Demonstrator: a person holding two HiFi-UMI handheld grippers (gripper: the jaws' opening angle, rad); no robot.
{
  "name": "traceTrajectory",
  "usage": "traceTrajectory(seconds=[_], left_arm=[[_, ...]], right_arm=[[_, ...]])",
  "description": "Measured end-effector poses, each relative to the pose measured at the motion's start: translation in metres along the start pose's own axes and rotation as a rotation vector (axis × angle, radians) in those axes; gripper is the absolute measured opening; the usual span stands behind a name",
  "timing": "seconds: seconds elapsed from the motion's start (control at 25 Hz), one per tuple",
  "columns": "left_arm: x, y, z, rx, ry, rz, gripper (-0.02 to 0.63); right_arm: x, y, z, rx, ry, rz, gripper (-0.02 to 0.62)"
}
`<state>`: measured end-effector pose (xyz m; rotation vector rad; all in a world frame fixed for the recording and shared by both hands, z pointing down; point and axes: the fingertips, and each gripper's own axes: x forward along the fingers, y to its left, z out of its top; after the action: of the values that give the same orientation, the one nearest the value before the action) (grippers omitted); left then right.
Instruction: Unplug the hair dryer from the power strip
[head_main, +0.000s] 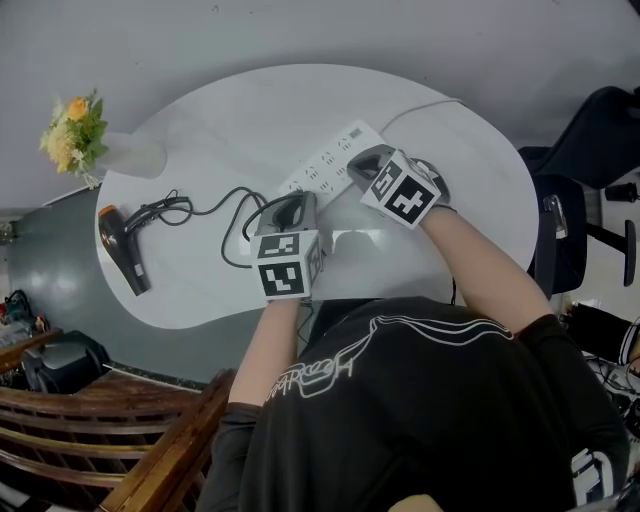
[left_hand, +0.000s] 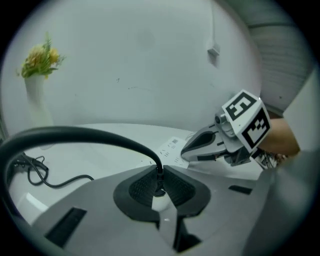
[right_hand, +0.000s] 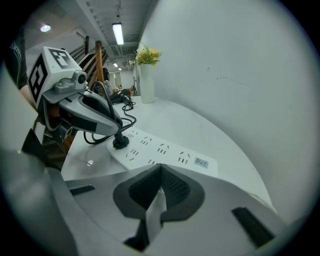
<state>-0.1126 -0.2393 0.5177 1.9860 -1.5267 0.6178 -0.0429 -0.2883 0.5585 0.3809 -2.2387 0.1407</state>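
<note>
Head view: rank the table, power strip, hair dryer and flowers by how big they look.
1. table, by far the largest
2. power strip, though part of it is covered
3. hair dryer and flowers: the dryer is longer and the bunch wider, so they are too alike to rank

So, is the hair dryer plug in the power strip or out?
In: the plug sits seated in the power strip, with the left gripper shut on it.

Black T-shirt (head_main: 430, 400), white line print (head_main: 420, 328)
</note>
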Motion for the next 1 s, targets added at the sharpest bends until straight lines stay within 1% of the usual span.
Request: traceTrajectory(seconds=[0.08, 0.16, 0.2, 0.24, 0.28, 0.32, 0.36, 0.4, 0.48, 0.52, 0.56, 0.6, 0.64, 0.76, 0.8, 0.84, 0.88, 0.92, 1.0], left_arm=[[-0.002, -0.003, -0.001, 0.105, 0.003, 0.033, 0.037], [-0.003, -0.007, -0.001, 0.208, 0.004, 0.047, 0.037], [-0.003, -0.009, -0.001, 0.247, 0.004, 0.047, 0.037], [-0.003, -0.01, -0.001, 0.269, 0.006, 0.046, 0.037], [-0.003, -0.01, -0.002, 0.272, 0.008, 0.042, 0.037], [-0.003, -0.01, -0.003, 0.258, 0.01, 0.037, 0.037], [-0.003, -0.009, -0.003, 0.224, 0.012, 0.026, 0.037], [-0.004, -0.007, -0.003, 0.169, 0.011, 0.011, 0.037], [-0.003, -0.002, -0.002, 0.032, 0.008, -0.026, 0.037], [-0.003, 0.0, -0.001, -0.019, 0.009, -0.041, 0.037], [-0.003, 0.0, 0.0, -0.042, 0.01, -0.048, 0.037], [-0.003, 0.0, 0.0, -0.031, 0.012, -0.046, 0.037], [-0.003, -0.001, 0.0, 0.019, 0.015, -0.031, 0.037], [-0.004, -0.008, -0.001, 0.275, 0.021, 0.034, 0.037], [-0.005, -0.01, -0.001, 0.328, 0.021, 0.041, 0.037], [-0.005, -0.012, -0.002, 0.347, 0.022, 0.039, 0.037], [-0.005, -0.012, -0.003, 0.337, 0.024, 0.031, 0.037], [-0.005, -0.011, -0.003, 0.304, 0.026, 0.02, 0.037], [-0.005, -0.008, -0.003, 0.206, 0.033, -0.009, 0.037]], right_arm=[[0.0, 0.0, 0.001, -0.018, 0.005, -0.011, -0.003], [0.001, 0.001, 0.001, -0.028, 0.015, -0.013, -0.003], [0.001, 0.0, 0.001, -0.034, 0.022, -0.013, -0.003], [0.001, 0.0, 0.001, -0.041, 0.028, -0.016, -0.003], [0.001, 0.0, 0.002, -0.05, 0.032, -0.02, -0.003], [0.001, 0.001, 0.002, -0.057, 0.034, -0.025, -0.003], [0.001, 0.002, 0.002, -0.064, 0.036, -0.03, -0.003], [0.001, 0.002, 0.002, -0.067, 0.038, -0.033, -0.003], [0.001, 0.002, 0.001, -0.065, 0.038, -0.032, -0.005], [0.001, 0.002, 0.001, -0.059, 0.036, -0.029, -0.003], [0.001, 0.002, 0.001, -0.053, 0.034, -0.026, -0.003], [0.001, 0.002, 0.001, -0.049, 0.032, -0.024, -0.003], [0.001, 0.002, 0.001, -0.049, 0.031, -0.024, -0.003], [0.001, 0.002, 0.002, -0.058, 0.033, -0.028, -0.004], [0.001, 0.002, 0.002, -0.06, 0.035, -0.026, -0.003], [0.001, 0.002, 0.002, -0.06, 0.035, -0.024, -0.003], [0.001, 0.002, 0.001, -0.058, 0.034, -0.022, -0.003], [0.001, 0.002, 0.001, -0.056, 0.033, -0.023, -0.003], [0.001, 0.003, 0.002, -0.053, 0.031, -0.026, -0.004]])
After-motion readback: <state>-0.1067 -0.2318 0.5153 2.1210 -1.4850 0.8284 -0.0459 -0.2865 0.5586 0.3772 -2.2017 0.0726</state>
